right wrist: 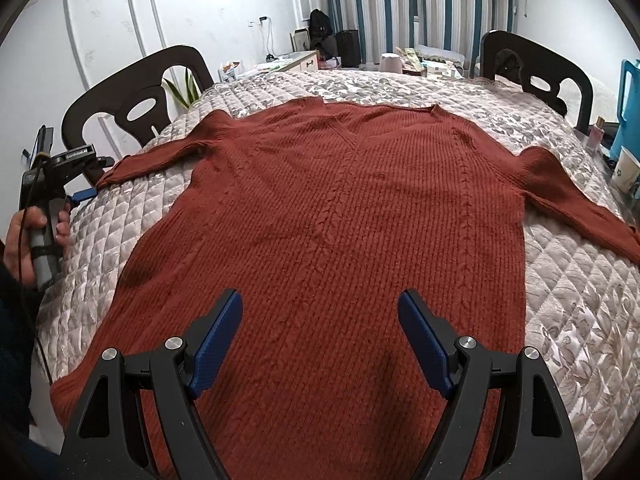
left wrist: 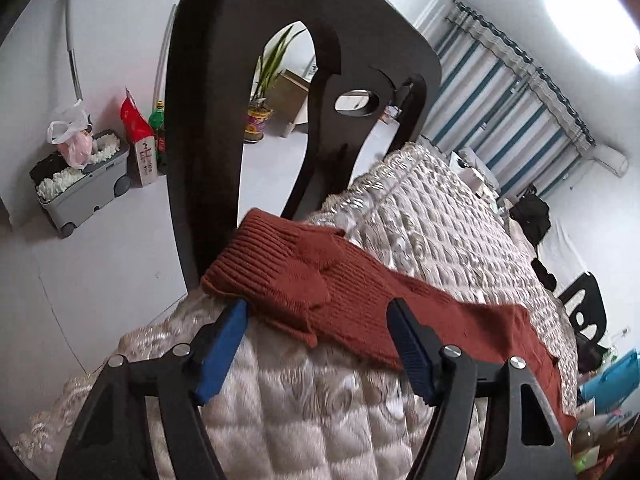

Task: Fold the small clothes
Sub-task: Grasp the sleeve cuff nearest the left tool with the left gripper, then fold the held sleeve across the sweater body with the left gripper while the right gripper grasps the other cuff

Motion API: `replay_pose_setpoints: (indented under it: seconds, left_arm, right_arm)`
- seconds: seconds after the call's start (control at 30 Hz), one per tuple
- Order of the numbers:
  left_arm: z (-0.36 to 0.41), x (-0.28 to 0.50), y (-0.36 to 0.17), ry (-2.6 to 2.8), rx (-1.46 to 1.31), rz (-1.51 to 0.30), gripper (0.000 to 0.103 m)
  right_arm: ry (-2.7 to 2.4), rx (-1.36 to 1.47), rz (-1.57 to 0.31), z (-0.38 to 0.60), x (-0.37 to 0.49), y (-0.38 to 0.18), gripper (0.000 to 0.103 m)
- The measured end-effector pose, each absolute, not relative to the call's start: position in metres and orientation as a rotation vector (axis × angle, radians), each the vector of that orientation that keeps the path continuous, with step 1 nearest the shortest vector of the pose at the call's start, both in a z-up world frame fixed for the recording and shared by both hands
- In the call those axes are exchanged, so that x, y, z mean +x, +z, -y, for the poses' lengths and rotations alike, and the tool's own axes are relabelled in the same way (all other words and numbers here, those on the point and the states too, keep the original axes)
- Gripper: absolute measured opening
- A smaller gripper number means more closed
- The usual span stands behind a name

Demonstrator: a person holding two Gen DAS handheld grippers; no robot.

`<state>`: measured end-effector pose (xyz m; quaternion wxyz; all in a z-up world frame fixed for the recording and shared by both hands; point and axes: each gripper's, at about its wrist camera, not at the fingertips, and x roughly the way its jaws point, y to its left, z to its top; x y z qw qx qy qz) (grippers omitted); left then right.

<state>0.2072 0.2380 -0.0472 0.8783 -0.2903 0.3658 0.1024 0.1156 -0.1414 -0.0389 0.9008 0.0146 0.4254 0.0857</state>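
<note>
A rust-red knitted V-neck sweater [right wrist: 344, 216] lies spread flat, front up, on a quilted table cover [right wrist: 576, 304]. Its left sleeve [left wrist: 304, 272] reaches the table edge by a dark chair; its right sleeve [right wrist: 576, 192] stretches to the right. My left gripper [left wrist: 316, 312] is open, its blue pads either side of the left sleeve's cuff end, just above it. It also shows in the right wrist view [right wrist: 86, 192], held by a hand. My right gripper [right wrist: 318, 308] is open and empty above the sweater's lower body.
Dark wooden chairs stand at the table's left [left wrist: 208, 120] and far right [right wrist: 536, 68]. A paper cup [right wrist: 626, 168] and blue jug [right wrist: 630, 92] sit at the right edge. Boxes and clutter [right wrist: 424, 64] line the far end. A grey bin [left wrist: 80, 184] stands on the floor.
</note>
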Motion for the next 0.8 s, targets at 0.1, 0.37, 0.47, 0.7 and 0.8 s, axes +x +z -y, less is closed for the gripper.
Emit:
replay_pose_setpoints:
  seconds: [0.1, 0.37, 0.47, 0.7, 0.8]
  left_arm:
    - [-0.235, 0.214, -0.049, 0.257, -0.563, -0.768, 0.066]
    - [-0.240, 0.222, -0.050, 0.325, -0.484, -0.768, 0.016]
    - [-0.237, 0.220, -0.043, 0.305, -0.468, -0.746, 0.014]
    - [-0.193, 0.217, 0.006, 0.188, -0.347, -0.635, 0.013]
    - [-0.152, 0.222, 0.030, 0.086, -0.264, -0.590, 0.013]
  right_arm:
    - [0.175, 0.035, -0.892, 0.143, 0.118, -0.043, 0.080]
    - [0.178, 0.053, -0.898, 0.147, 0.121, -0.047, 0.080]
    - [0.179, 0.060, -0.894, 0.150, 0.120, -0.047, 0.080]
    - [0.175, 0.081, -0.877, 0.157, 0.114, -0.046, 0.080]
    - [0.167, 0.093, -0.864, 0.162, 0.110, -0.043, 0.080]
